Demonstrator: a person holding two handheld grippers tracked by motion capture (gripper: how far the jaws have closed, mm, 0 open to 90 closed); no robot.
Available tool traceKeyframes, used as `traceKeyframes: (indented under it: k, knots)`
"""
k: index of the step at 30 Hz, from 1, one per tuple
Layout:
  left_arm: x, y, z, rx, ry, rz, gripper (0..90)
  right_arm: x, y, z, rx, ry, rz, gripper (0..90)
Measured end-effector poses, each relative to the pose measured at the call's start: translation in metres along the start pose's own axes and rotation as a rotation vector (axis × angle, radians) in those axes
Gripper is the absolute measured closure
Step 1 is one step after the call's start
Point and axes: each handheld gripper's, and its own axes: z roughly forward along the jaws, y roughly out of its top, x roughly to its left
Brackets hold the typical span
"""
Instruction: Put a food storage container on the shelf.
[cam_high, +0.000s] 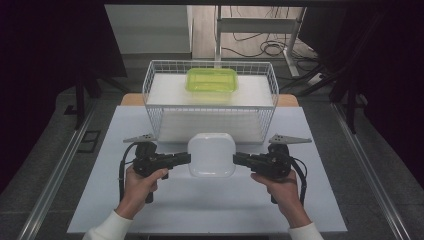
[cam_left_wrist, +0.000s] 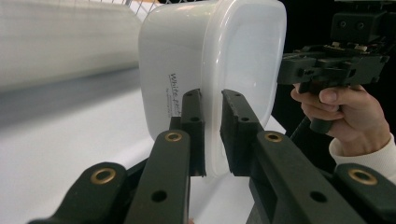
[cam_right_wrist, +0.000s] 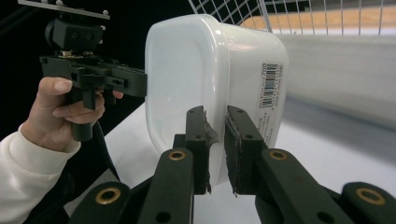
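1. I am gripping the white lidded container (cam_high: 211, 154) from both sides, above the near middle of the white table (cam_high: 150, 210).
2. My left gripper (cam_high: 188, 159) is pinching the container's left rim; in the left gripper view its jaws are standing nearly closed, pads (cam_left_wrist: 194, 126) pressing on either side of the rim.
3. My right gripper (cam_high: 235, 159) is pinching the right rim in the same manner, pads (cam_right_wrist: 239, 140) pressing on the edge.
4. The container is sitting just near of the white wire basket (cam_high: 150, 90).
5. A green lidded box (cam_high: 212, 80) is resting inside the basket, at its far side.
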Motion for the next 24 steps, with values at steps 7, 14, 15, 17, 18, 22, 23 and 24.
traceKeyframes:
  k: [7, 14, 15, 17, 18, 22, 23, 24]
  knots:
    - [-0.007, 0.017, -0.005, -0.025, 0.006, 0.026, 80.2, 0.005, 0.018, -0.004, -0.021, -0.005, -0.024, 79.5]
    - [-0.013, 0.032, -0.012, -0.046, 0.016, 0.054, 80.1, 0.01, 0.035, -0.006, -0.042, -0.001, -0.048, 79.5]
    - [-0.013, 0.034, -0.013, -0.049, 0.016, 0.057, 80.1, 0.01, 0.037, -0.006, -0.043, -0.001, -0.052, 79.5]
    - [-0.014, 0.037, -0.015, -0.054, 0.016, 0.058, 80.1, 0.012, 0.041, -0.006, -0.047, 0.0, -0.057, 79.5]
    - [-0.014, 0.038, -0.015, -0.056, 0.016, 0.06, 80.1, 0.012, 0.043, -0.006, -0.048, -0.001, -0.061, 79.5]
    - [-0.015, 0.044, -0.017, -0.062, 0.019, 0.065, 80.1, 0.013, 0.05, -0.006, -0.051, -0.002, -0.069, 79.5]
    - [-0.015, 0.046, -0.018, -0.064, 0.016, 0.062, 80.1, 0.013, 0.052, -0.005, -0.05, -0.003, -0.071, 79.5]
    - [-0.015, 0.047, -0.018, -0.067, 0.015, 0.062, 80.0, 0.014, 0.053, -0.005, -0.052, -0.002, -0.072, 79.5]
